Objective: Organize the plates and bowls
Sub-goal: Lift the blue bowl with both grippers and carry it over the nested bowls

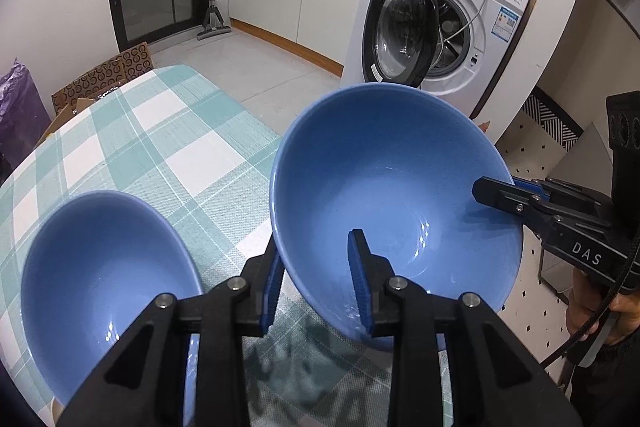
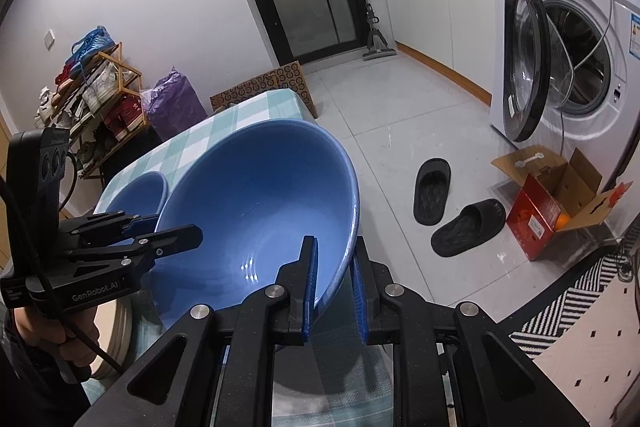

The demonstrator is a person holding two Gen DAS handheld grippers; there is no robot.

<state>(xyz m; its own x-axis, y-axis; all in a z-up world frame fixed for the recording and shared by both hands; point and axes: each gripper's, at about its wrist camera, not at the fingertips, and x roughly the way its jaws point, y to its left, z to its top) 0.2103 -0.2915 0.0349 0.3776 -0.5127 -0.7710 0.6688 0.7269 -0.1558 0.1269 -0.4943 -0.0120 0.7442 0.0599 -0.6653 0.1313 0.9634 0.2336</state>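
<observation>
**Two grippers, one blue bowl**

The left gripper (image 1: 318,279) pinches the near rim of the large blue bowl (image 1: 384,187), one pad inside, one outside. The right gripper (image 2: 334,283) clamps the opposite rim the same way. The bowl hangs tilted above the checked tablecloth (image 1: 160,131), beside a second blue bowl (image 1: 100,267) resting on it.
</observation>
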